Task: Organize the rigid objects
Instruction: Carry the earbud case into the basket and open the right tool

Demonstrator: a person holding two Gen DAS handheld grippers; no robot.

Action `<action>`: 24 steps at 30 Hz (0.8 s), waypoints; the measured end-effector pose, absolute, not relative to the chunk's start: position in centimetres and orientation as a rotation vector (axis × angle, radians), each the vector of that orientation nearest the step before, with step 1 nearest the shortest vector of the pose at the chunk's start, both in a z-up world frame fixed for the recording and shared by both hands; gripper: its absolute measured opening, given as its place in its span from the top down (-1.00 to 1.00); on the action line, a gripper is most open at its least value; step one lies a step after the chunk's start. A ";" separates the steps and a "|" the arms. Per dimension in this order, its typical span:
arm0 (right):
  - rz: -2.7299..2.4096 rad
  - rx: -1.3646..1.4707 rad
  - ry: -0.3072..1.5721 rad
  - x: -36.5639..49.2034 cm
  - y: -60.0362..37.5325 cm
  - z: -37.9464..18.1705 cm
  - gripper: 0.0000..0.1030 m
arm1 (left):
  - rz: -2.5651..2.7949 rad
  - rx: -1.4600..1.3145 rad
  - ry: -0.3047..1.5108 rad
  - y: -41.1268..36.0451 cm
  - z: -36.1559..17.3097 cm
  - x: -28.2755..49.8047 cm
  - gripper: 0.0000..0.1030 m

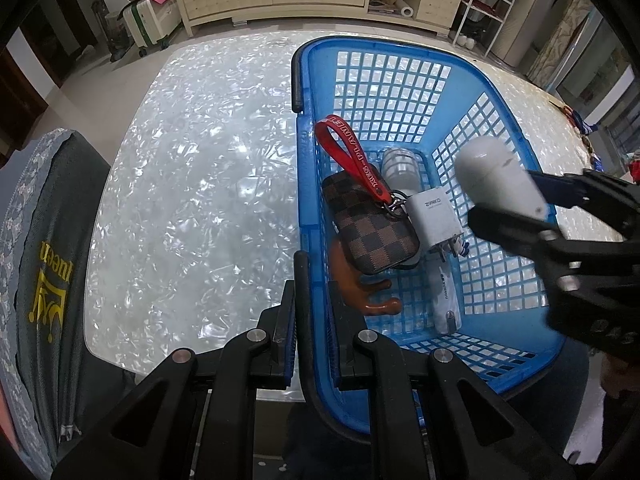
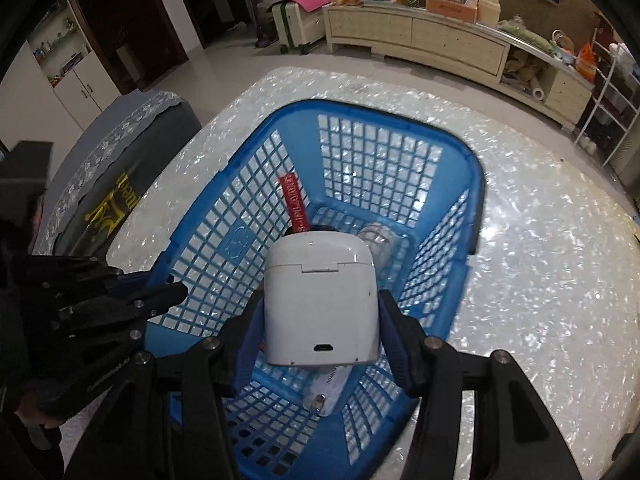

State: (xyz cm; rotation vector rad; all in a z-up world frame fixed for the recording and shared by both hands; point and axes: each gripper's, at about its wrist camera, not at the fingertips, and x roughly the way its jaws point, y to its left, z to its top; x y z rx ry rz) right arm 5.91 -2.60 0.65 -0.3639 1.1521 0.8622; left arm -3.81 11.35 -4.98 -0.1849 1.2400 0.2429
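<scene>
Inside basket [image 1: 304, 184]: pouch [image 1: 370, 224], charger [image 1: 434, 216], bottle [image 1: 400, 168].

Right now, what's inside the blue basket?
In the blue basket: checkered pouch with red strap, white charger, clear jar, brown wooden piece, white packet. Anything under the pouch is hidden.

1. We see both views in cool, fairly dim indoor light.
2. The pearly tabletop [image 1: 192, 184] throws back scattered white glints, brightest near its middle.
3. Fisheye bending curves the cabinet [image 2: 420, 36] and leaves black corners.
4. In the left wrist view, the right gripper [image 1: 532, 216] is smeared by motion blur.
5. The basket rim [image 2: 478, 184] looks soft and doubled.
6. Shadows are faint and diffuse.
</scene>
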 end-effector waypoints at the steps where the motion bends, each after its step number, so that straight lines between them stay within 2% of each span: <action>1: 0.864 -0.376 1.152 5.9 -2.4 0.5 -0.01 | 0.242 -0.184 1.239 11.4 -5.0 -3.8 0.72; 6: 0.866 -0.382 1.181 6.4 -1.6 -1.1 -0.02 | 0.240 -0.184 1.238 11.4 -5.0 -3.9 0.72; 22: 0.853 -0.439 1.125 6.0 -0.5 -1.5 0.02 | 0.239 -0.185 1.239 11.3 -4.7 -3.9 0.72; 23: 0.847 -0.439 1.123 6.0 -0.6 -1.5 -0.08 | 0.238 -0.186 1.241 11.3 -4.7 -3.8 0.72; 24: 0.846 -0.435 1.119 6.0 -0.6 -1.4 -0.38 | 0.239 -0.187 1.244 11.3 -4.7 -3.8 0.72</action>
